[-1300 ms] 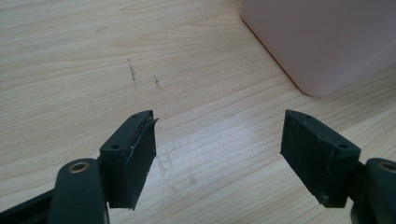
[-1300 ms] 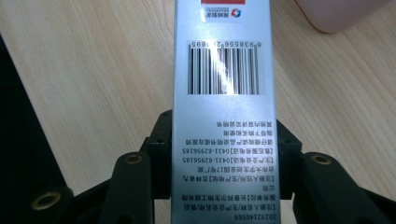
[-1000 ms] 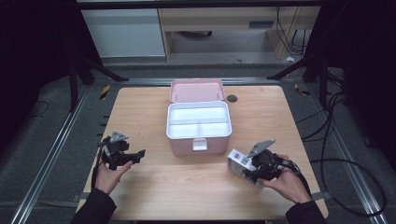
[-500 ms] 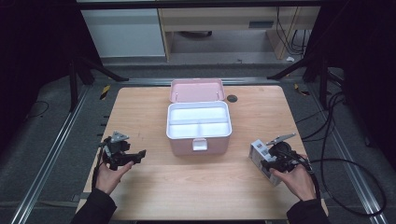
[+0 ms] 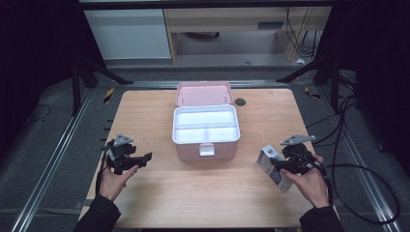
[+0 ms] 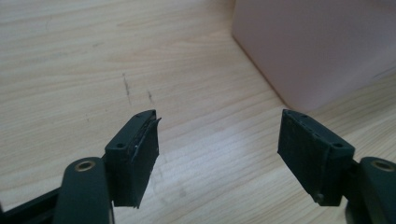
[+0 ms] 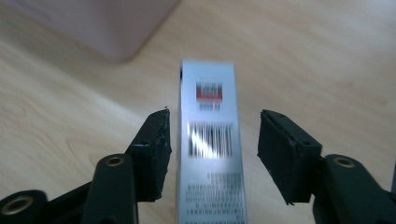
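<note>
The small white carton [image 7: 212, 154] is lying flat on the wooden table [image 5: 193, 193], at my right, off the front right corner of the pink storage box [image 5: 206, 128]. In the right gripper view it is lying lengthwise between the two black jaws, barcode face up, with a gap of bare wood on either side of it, so neither pad is pressing on it. My right gripper [image 5: 276, 166] has just been opening its jaws, and they are standing apart around the carton. In the high view my right hand [image 5: 309, 181] is wrapping the gripper body from behind, palm down, forearm coming up from the table's near edge and angling slightly inward; the gripper is pointing leftward and a little away from me, low over the carton.

The pink box is sitting in the middle of the table with its lid thrown back and its white tray showing three compartments.

My left gripper [image 5: 144, 157] is hovering well apart from the box, on the left side of the table, jaws spread wide with only bare wood between them. My left hand [image 5: 113, 179] is gripping it from below, with the gripper aiming right toward the box's corner [image 6: 299, 51].
</note>
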A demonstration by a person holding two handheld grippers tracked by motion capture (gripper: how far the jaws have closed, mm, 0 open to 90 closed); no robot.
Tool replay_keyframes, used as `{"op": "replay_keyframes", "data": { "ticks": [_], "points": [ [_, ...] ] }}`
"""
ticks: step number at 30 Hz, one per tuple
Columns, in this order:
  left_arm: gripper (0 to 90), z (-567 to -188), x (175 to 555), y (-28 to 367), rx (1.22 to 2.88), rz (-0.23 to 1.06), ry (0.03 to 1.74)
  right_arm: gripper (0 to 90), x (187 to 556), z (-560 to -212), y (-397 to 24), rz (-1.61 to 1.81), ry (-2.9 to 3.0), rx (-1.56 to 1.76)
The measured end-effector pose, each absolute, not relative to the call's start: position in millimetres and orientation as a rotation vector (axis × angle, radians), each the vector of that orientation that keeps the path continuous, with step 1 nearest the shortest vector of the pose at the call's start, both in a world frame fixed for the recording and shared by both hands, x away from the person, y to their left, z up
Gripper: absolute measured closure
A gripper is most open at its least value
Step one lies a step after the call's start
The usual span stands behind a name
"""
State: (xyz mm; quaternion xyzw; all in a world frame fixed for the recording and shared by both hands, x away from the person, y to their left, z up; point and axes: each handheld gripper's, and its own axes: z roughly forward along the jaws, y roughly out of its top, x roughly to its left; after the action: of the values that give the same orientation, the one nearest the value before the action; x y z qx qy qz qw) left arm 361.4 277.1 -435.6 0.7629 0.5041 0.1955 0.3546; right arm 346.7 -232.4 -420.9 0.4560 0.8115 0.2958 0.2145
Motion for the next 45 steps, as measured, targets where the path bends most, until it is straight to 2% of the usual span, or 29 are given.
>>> {"op": "replay_keyframes", "data": {
  "ticks": [6, 11, 19, 22, 26, 32, 38, 41, 45],
  "points": [
    [32.9, -410.4, 368.1, 259.4, 1.932, 0.526, 1.243, 39.2, 356.5, -399.9, -217.7, 1.017, 2.151, 1.198],
    [33.2, -398.0, 377.6, 237.8, 1.923, 0.551, 1.194, 42.2, 373.1, -393.0, -191.7, 1.099, 2.182, 1.154],
    [37.3, -402.3, 397.9, 207.5, 1.953, 0.549, 1.168, 42.0, 400.7, -392.9, -154.7, 1.152, 2.152, 1.107],
    [43.2, -403.5, 402.6, 208.5, 1.934, 0.530, 1.172, 43.4, 408.0, -399.4, -146.7, 1.140, 2.174, 1.131],
    [43.7, -402.8, 403.3, 209.4, 1.925, 0.517, 1.167, 44.1, 416.0, -408.9, -140.1, 1.110, 2.188, 1.156],
    [42.5, -401.4, 401.1, 198.2, 1.953, 0.542, 1.133, 51.6, 419.0, -410.6, -134.6, 1.105, 2.188, 1.161],
    [48.1, -407.4, 407.9, 194.7, 1.998, 0.539, 1.142, 57.7, 417.0, -413.9, -128.7, 1.043, 2.216, 1.137],
    [54.2, -408.1, 412.1, 196.7, 2.008, 0.537, 1.144, 61.8, 414.7, -412.9, -129.5, 1.074, 2.225, 1.151],
    [56.4, -410.1, 415.0, 198.4, 2.007, 0.517, 1.139, 61.7, 410.2, -412.6, -126.5, 1.077, 2.228, 1.145]
  ]
}}
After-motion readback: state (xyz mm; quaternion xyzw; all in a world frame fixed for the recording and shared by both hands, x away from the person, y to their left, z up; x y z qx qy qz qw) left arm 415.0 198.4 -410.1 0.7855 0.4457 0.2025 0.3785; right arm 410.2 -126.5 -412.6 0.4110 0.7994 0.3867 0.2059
